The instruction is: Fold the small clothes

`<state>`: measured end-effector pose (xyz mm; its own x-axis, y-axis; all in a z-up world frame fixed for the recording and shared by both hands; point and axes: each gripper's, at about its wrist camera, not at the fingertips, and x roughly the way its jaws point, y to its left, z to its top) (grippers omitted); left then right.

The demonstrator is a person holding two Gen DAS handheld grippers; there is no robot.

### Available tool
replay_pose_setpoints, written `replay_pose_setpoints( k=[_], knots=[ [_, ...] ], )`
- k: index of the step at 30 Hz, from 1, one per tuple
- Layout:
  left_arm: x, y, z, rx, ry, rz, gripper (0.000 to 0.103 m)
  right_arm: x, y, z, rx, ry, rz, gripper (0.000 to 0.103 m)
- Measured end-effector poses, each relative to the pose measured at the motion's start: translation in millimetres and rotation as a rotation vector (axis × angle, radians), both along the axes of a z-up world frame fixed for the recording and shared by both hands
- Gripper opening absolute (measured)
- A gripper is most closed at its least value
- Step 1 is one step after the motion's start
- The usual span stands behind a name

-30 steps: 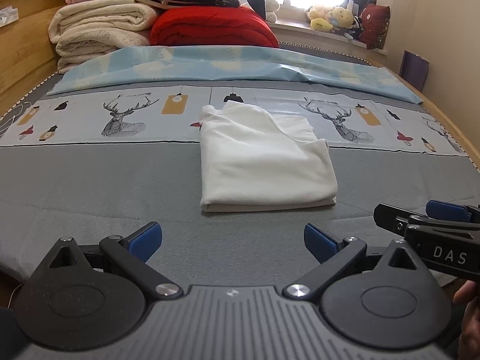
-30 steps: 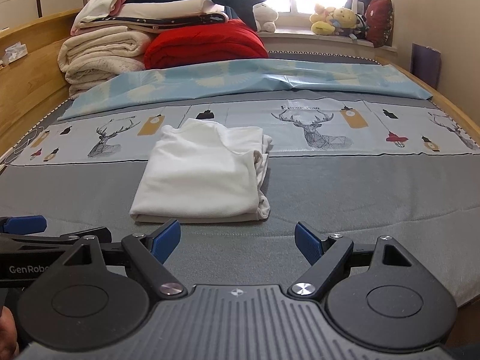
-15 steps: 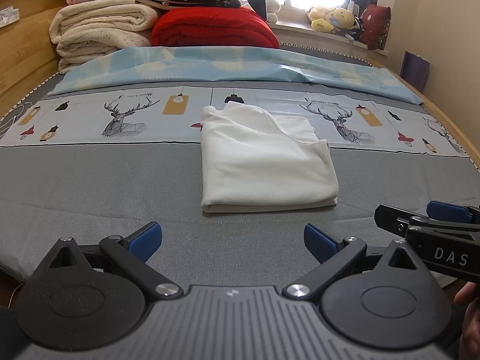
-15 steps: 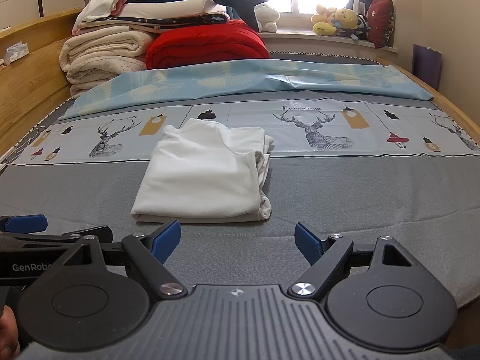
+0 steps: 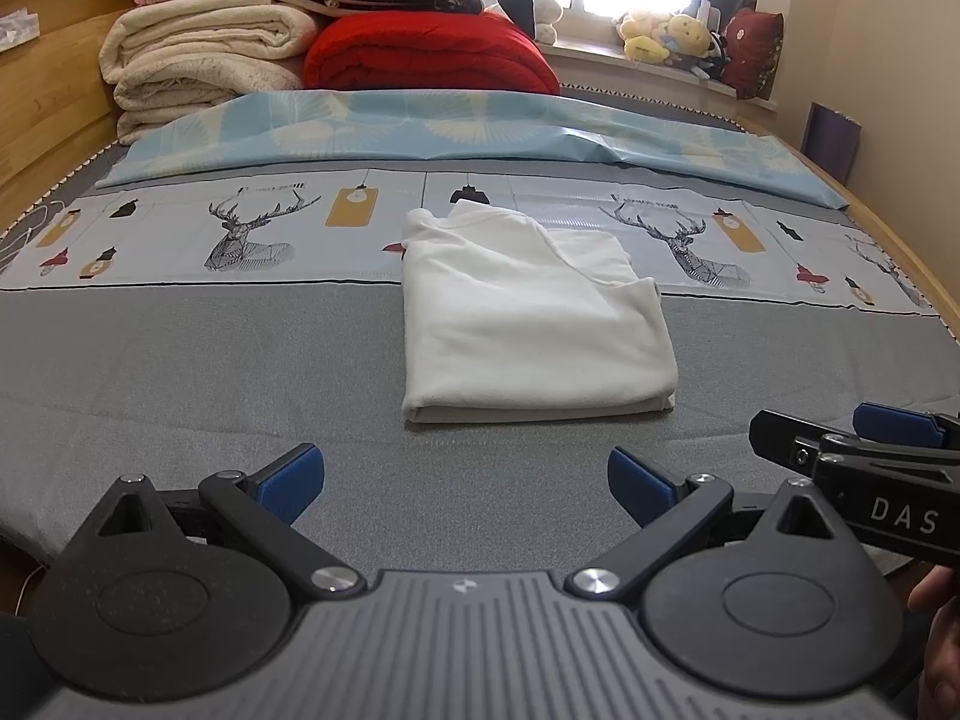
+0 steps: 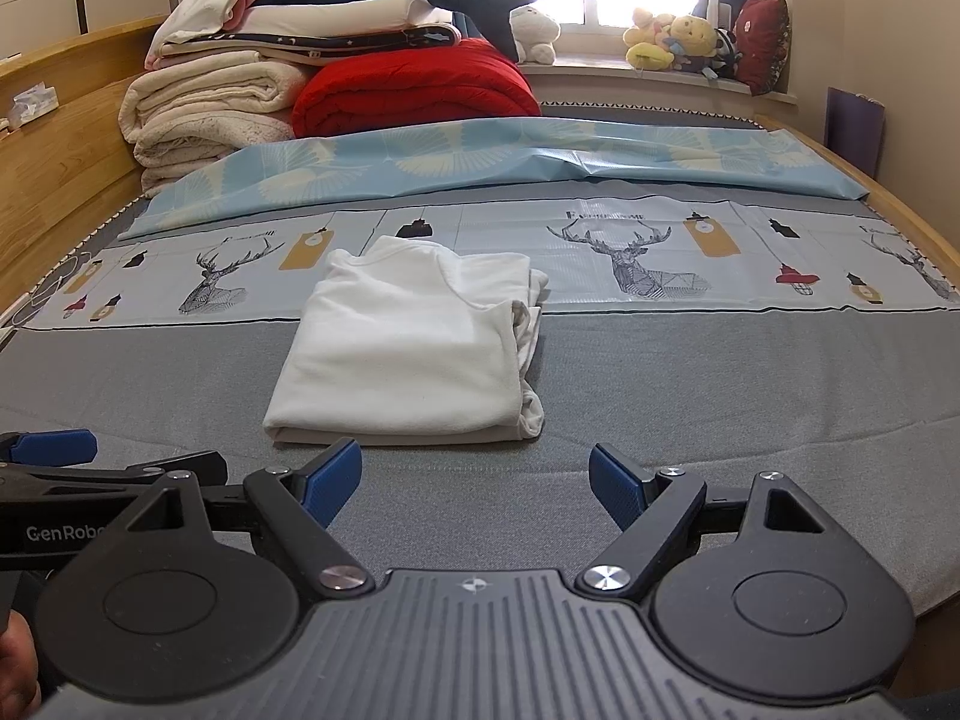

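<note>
A small white garment point(image 5: 528, 324) point(image 6: 414, 354) lies folded into a neat rectangle on the grey bed cover, its far end over the deer-print strip. My left gripper point(image 5: 465, 483) hovers over the near edge of the bed, open, with nothing between its blue pads. My right gripper point(image 6: 474, 483) is also open and empty, just short of the garment's near edge. Each gripper shows in the other's view: the right one point(image 5: 852, 444) at the right edge, the left one point(image 6: 90, 462) at the left edge.
The deer-print strip point(image 5: 252, 228) and a light blue sheet point(image 5: 480, 126) cross the bed behind the garment. Stacked cream blankets point(image 5: 204, 54) and a red quilt point(image 5: 432, 54) sit at the head. Plush toys point(image 6: 678, 39) line the windowsill. A wooden bed frame point(image 6: 54, 138) runs along the left.
Both grippers have drifted slightly; the garment sits a touch higher and closer in the views. It lies unchanged, and both grippers have stayed open.
</note>
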<state>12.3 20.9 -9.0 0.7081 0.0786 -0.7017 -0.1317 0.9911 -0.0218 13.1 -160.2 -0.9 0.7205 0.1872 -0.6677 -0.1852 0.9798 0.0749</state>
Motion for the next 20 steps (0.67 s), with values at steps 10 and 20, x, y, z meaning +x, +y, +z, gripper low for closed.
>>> replay_pose_setpoints(
  k=[10, 20],
  knots=[
    [1.1, -2.3, -1.3, 0.008, 0.001, 0.011, 0.101, -0.9, 0.5, -1.4, 0.006, 0.006, 0.018, 0.084],
    [1.7, -5.2, -1.5, 0.01, 0.003, 0.019, 0.101, 0.0, 0.2, -1.2, 0.017, 0.011, 0.036, 0.084]
  ],
)
